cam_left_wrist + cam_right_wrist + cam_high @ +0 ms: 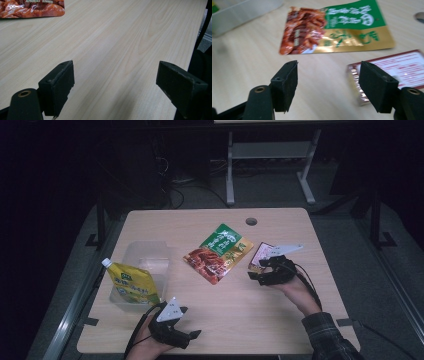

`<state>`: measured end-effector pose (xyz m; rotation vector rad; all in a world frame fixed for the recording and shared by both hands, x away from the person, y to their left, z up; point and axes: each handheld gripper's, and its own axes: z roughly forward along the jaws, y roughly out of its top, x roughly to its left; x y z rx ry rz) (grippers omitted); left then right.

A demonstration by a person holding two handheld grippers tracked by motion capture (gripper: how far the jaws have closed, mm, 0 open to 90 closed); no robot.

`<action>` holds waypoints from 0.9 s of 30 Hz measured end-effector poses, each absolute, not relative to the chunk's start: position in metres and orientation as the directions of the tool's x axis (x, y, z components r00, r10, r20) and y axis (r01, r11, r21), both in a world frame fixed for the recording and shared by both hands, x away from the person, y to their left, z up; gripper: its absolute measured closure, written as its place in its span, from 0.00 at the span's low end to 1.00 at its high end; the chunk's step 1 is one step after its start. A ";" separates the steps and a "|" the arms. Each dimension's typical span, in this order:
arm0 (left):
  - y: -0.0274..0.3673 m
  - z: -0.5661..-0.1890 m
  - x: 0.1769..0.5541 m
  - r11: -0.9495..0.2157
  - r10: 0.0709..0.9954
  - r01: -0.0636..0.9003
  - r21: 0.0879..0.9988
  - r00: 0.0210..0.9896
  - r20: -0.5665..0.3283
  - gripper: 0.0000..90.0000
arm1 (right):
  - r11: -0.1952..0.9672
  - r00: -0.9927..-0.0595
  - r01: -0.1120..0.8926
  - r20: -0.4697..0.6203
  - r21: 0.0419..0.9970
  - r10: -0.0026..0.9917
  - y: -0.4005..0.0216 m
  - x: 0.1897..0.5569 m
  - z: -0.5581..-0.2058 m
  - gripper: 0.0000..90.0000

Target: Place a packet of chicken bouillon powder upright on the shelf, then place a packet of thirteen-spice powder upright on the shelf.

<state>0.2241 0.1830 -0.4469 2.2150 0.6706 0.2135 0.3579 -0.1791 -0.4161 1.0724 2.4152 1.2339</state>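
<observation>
- Nearest the high camera, at about six o'clock on the table [240, 320], your left gripper [192, 322] rests with its jaws spread wide and nothing between them; the left gripper view looks past them at bare wood.
- Toward four o'clock, your right gripper [256, 271] hovers with its jaws released and wide, holding nothing. In the right gripper view its right jaw hangs in front of the near corner of the small flat packet [398, 67].
- That packet [262, 254] lies flat at roughly three o'clock from the table's centre, just beside the large pouch and partly under the gripper in the high view. It is rectangular, pale pink and white with a dark red border, rows of fine print, and a shiny foil edge at its near end.
- My guess: it is light, thin and slightly stiff, with a slick wrapper. Lying flat, it offers little to pinch, so take it across the near foil edge or a corner, and clamp firmly so it can't skate away.
- Near the centre lies the large pouch [218, 252], green and gold above a picture of reddish meat, soft and glossy.
- At nine o'clock, the clear plastic tub [145, 255] holds a yellow spouted pouch [131, 284], leaning on its near wall.
</observation>
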 end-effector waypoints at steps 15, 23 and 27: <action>0.183 -0.448 0.225 -0.531 0.533 0.402 0.746 0.843 -0.075 0.16 | 0.354 -0.611 0.571 0.095 0.741 0.786 -0.195 0.422 -0.406 0.60; 0.183 -0.447 0.226 -0.524 0.530 0.404 0.750 0.844 -0.084 0.16 | 0.318 -0.520 0.577 0.039 0.752 0.853 -0.203 0.462 -0.410 0.96; 0.183 -0.447 0.226 -0.526 0.530 0.404 0.749 0.844 -0.084 0.16 | 0.268 -0.474 0.577 0.049 0.772 0.879 -0.208 0.470 -0.414 1.00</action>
